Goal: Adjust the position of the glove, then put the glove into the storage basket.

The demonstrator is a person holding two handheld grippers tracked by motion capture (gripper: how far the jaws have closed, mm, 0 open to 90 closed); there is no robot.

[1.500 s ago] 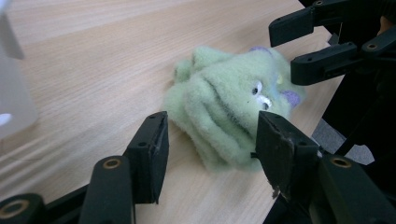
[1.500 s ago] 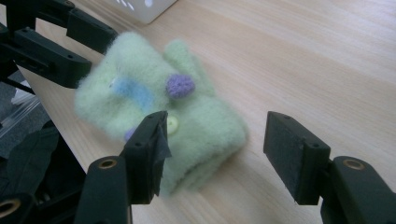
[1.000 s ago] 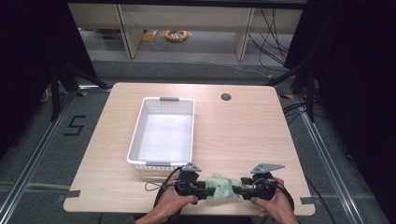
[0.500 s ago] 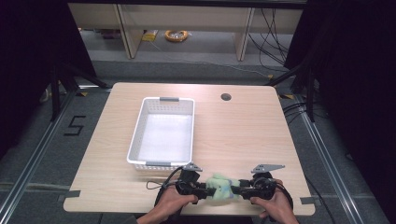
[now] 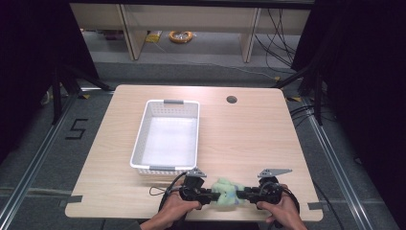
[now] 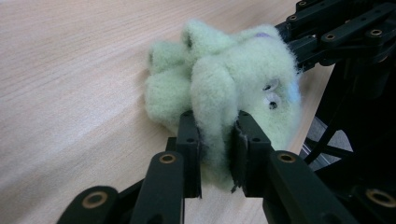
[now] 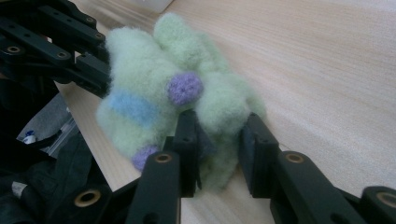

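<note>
A basket [image 5: 167,136] stands on the worktop [image 5: 249,139], left of its middle. In front of it, near the worktop's near edge, lies a plush toy [image 5: 226,192] between the left gripper [image 5: 209,195] and the right gripper [image 5: 243,194], one at each side.

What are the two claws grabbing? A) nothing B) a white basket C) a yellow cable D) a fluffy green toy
D: the left claw and the right claw each pinch the fluffy green toy from opposite sides at the near edge of the table, while the white basket sits untouched behind them.
</note>
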